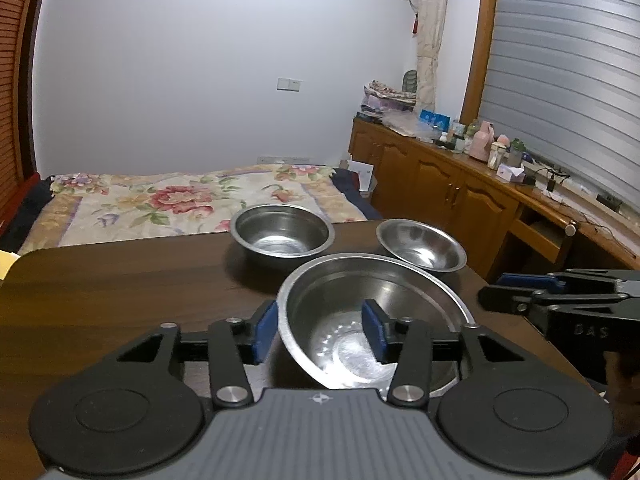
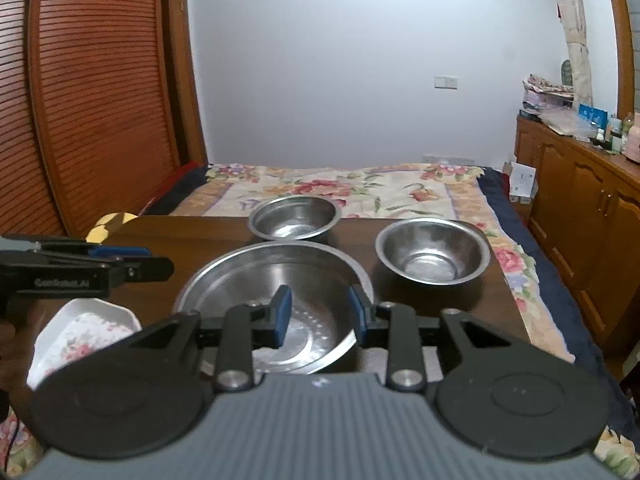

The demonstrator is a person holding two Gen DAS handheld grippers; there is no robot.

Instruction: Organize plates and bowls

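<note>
With both the left gripper and right gripper standing part-open astride opposite rims of the large steel basin, pads gripping nothing, an uneven closure is risking tipping it.

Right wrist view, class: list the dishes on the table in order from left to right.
White floral dish → large steel basin → small steel bowl. The far steel bowl sits behind the basin, so its place is unclear.

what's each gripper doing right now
left gripper: open, astride the big bowl's left rim
right gripper: open, astride its right rim
</note>
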